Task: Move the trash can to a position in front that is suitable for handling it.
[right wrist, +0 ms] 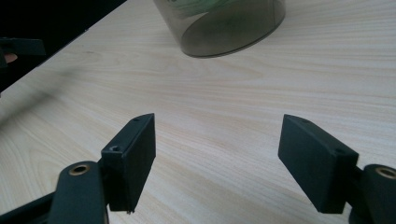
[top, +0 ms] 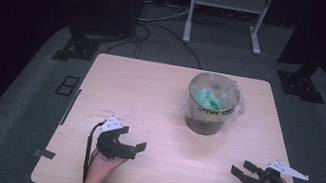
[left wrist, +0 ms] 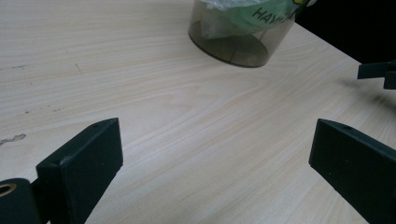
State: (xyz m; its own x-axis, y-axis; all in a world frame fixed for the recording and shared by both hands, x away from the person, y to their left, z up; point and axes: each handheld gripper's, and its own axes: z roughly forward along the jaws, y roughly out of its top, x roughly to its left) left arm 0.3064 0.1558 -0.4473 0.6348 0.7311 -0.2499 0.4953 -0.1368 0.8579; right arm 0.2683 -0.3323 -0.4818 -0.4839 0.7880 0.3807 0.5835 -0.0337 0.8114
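**Two grippers wide apart, bin untouched**

Two grippers rest low at the near edge of our desk (top: 160, 96), each in one of our hands. From the high view, our left gripper (top: 133, 148) sits at about 7 o'clock on the desk, its black fingers (top: 140, 146) spread wide and aimed toward 2 o'clock. Our right gripper (top: 243, 170) sits at about 5 o'clock, fingers likewise spread and aimed toward 10 o'clock. Nothing lies between either pair of fingers; we see only bare pale wood in the gap.

Standing upright at about 1 o'clock from the desk's middle is a clear round bin (top: 210, 105), lined with a thin transparent bag whose edge folds out over the rim. Inside it we see crumpled green material (top: 206, 98). Dark lettering runs across the bin's near wall, too small for us to read in full.

In the left gripper view, the bin (left wrist: 240, 35) stands at 12 o'clock, well apart from the fingers, and a tip of the other gripper pokes in at 3 o'clock. In the right gripper view, the bin (right wrist: 224, 25) again stands at 12 o'clock, well apart from those fingers.
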